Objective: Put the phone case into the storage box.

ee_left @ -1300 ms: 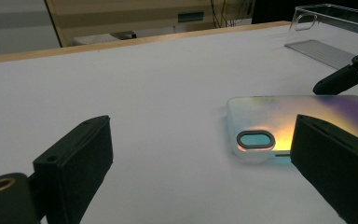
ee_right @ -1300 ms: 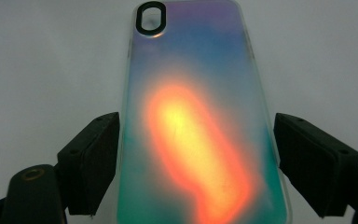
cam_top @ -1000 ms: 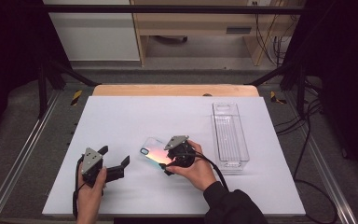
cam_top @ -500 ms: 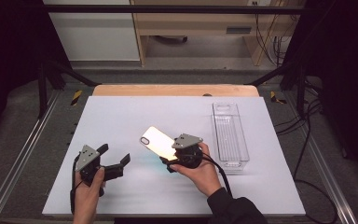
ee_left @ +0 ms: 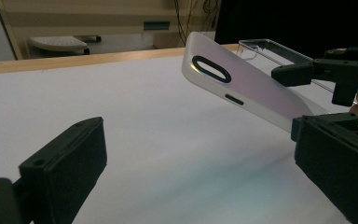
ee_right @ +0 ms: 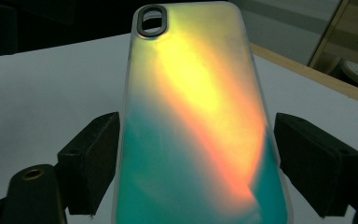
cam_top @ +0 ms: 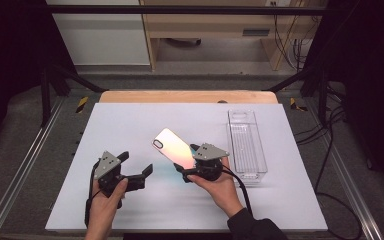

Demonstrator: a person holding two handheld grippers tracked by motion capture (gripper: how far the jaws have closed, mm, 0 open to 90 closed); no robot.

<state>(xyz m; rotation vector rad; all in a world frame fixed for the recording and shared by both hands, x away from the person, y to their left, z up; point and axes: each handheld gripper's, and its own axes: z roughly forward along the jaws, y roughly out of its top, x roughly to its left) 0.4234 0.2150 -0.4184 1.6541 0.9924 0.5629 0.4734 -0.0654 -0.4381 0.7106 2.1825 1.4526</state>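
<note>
Phone case (cam_top: 172,148) came up off tabletop (cam_top: 130,120), camera-hole end tilted high; a second ago it lay flat. Your right gripper (cam_top: 185,169) clenched its lower end. Left gripper (cam_top: 136,167) stood released, nearby, empty. Clear bin (cam_top: 246,142) just beside, likely destination.

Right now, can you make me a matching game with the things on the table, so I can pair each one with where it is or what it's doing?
Things:
1. phone case
2. clear plastic box
3. left hand-held gripper
4. right hand-held gripper

States:
A. jaws open, holding nothing
B. lifted off the table, tilted, shiny rainbow colours
C. lying on the white table at the right
D. shut on the edges of the phone case

Right pairs: 1-B, 2-C, 3-A, 4-D
</note>
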